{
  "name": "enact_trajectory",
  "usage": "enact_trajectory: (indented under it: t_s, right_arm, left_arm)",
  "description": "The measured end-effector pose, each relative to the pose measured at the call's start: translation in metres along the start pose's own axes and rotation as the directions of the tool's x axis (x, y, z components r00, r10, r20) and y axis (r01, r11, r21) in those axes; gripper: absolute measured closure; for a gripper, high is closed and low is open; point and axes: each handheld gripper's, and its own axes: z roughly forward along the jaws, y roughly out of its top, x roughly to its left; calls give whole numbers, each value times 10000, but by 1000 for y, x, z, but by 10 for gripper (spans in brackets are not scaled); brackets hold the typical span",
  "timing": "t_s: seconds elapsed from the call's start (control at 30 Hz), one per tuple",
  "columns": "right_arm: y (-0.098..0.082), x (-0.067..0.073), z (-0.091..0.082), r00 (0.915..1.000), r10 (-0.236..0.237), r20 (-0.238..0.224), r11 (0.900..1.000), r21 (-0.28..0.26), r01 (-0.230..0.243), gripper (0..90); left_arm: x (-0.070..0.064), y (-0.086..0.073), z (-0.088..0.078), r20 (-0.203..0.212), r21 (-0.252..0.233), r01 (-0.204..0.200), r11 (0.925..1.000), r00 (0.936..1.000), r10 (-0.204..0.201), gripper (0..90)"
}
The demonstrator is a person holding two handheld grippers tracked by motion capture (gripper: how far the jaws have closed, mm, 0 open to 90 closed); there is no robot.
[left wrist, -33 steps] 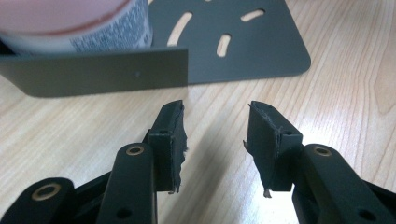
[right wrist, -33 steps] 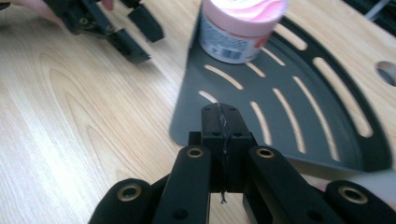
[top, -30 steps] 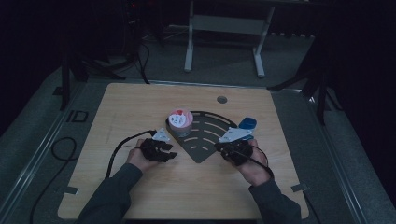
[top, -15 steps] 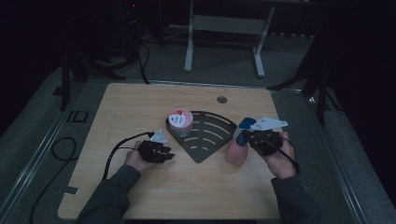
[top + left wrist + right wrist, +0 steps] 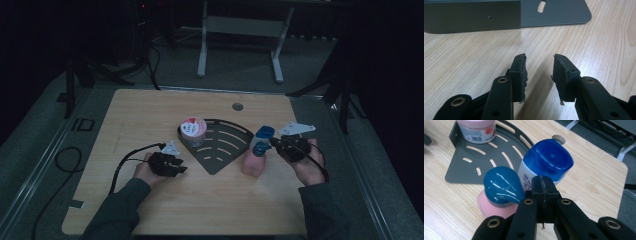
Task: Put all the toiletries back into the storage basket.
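**Right gripper shut beside two blue-capped bottles, left gripper part open by the rack**

On the right of the table (image 5: 150, 215), the right gripper (image 5: 543, 185) has its black jaws pressed flat together with nothing between them. Its tips sit just in front of the white bottle (image 5: 541, 167) with the squarish blue cap; from the right gripper view it is hard to tell whether they touch it. Just left of that stands the pink bottle (image 5: 492, 207) with its rounded blue top, the two side by side, close to touching. In the high view the pair stand at the rack's right corner, pink bottle (image 5: 252, 162) nearer, white bottle (image 5: 263, 133) farther, with the right gripper (image 5: 276, 143) just beside them.

Over on the left, the left gripper (image 5: 539, 75) hangs low over bare wood, jaws partway apart and holding nothing; they have just eased open a touch. The dark fan-shaped rack (image 5: 474, 15) lies just beyond its tips. In the high view the left gripper (image 5: 181, 169) sits near the rack's (image 5: 220, 150) left edge.

The pink-lidded tub (image 5: 193, 129) stands in the rack's far left corner, well apart from both grippers
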Motion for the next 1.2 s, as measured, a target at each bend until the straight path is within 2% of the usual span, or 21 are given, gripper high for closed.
enact_trajectory:
  t_s: [0.17, 0.67, 0.93, 1.2]
  right_arm:
    - [-2, 0, 2, 9999, -121, -107, 9998, 184, 123, 900]
    - [-8, 6, -10, 9972, -675, -331, 9969, 383, 688, 900]
    - [-17, 21, -22, 9955, -863, -385, 9959, 256, 873, 900]
    - [-30, 42, -42, 9930, -1027, -590, 9947, 46, 1032, 900]
  left_arm:
    - [2, -1, -1, -23, -81, 82, 9999, 10000, -83, 621]
    - [3, -2, -1, -47, -45, 109, 9999, 9999, -110, 615]
    - [2, -2, -1, -95, -36, 101, 9999, 9999, -101, 615]
    - [1, -1, 0, -78, 59, 12, 10000, 10000, -12, 615]
